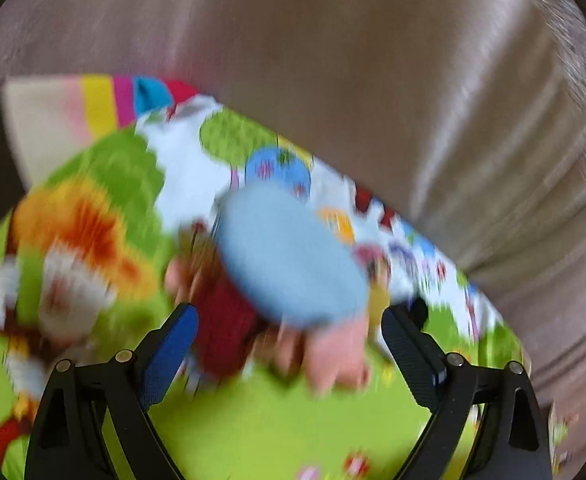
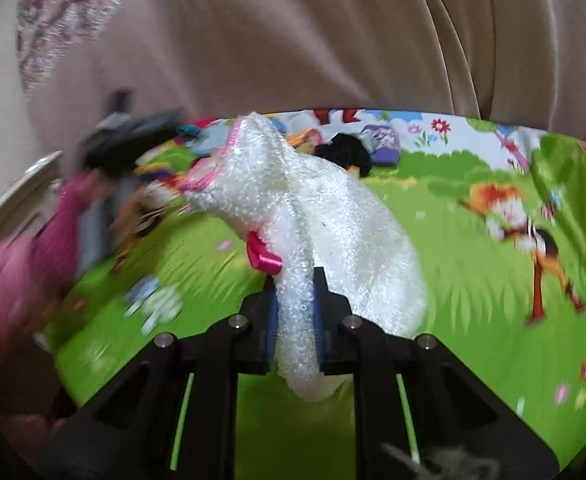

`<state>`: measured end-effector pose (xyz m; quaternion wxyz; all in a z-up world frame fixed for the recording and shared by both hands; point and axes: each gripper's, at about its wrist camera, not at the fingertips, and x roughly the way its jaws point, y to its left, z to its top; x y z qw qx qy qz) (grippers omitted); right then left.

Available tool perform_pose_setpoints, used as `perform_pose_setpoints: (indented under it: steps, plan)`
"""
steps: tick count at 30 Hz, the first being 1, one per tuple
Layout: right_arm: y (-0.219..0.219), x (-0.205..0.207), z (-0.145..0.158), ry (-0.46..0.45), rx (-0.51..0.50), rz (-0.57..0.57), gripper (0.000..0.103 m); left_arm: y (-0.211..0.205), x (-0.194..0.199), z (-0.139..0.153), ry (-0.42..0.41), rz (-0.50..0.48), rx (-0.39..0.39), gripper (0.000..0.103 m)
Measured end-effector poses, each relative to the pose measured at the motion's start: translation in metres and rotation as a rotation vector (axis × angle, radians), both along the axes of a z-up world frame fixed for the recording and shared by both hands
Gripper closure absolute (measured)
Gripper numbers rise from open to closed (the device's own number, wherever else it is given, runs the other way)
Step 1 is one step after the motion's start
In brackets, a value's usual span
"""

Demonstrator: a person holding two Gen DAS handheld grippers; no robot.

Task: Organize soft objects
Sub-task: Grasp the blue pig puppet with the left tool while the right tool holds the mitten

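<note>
Clamped in right tongs [image 2: 295, 320]: fluffy white sock [image 2: 313, 216], draped above the cartoon-printed mat [image 2: 453, 280]. Left tongs [image 1: 289, 344] spread wide, gripping nothing; just ahead, blurred blue pad [image 1: 289, 256] over red cloth [image 1: 225, 320]. Beyond, beige curtain [image 1: 373, 60].

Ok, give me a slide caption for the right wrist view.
Right tool shut on a white fluffy cloth above the green play mat.

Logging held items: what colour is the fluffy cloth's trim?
Pink trim on the white fluffy cloth; the right wrist view shows it best.

Black hand-held gripper [image 2: 296, 312] with blue pads [image 2: 272, 332], silver screws, pink sleeve [image 2: 9, 280].
</note>
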<state>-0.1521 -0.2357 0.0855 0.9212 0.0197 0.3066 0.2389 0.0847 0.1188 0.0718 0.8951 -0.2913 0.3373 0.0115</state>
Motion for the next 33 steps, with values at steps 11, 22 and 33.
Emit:
perform_pose_setpoints:
  steps: [11, 22, 33]
  plan:
    - [-0.009, -0.055, 0.002, -0.005, 0.114, 0.029, 0.084, -0.005, 0.026, -0.003, 0.236, 0.100, 0.123, 0.047]
    - [-0.012, -0.058, -0.004, 0.007, 0.152, 0.038, 0.083, 0.006, -0.137, -0.030, 0.155, 0.018, 0.186, 0.045]
    - [-0.009, -0.061, -0.001, 0.009, 0.145, 0.035, 0.082, -0.009, -0.094, -0.017, 0.103, -0.023, 0.288, 0.025]
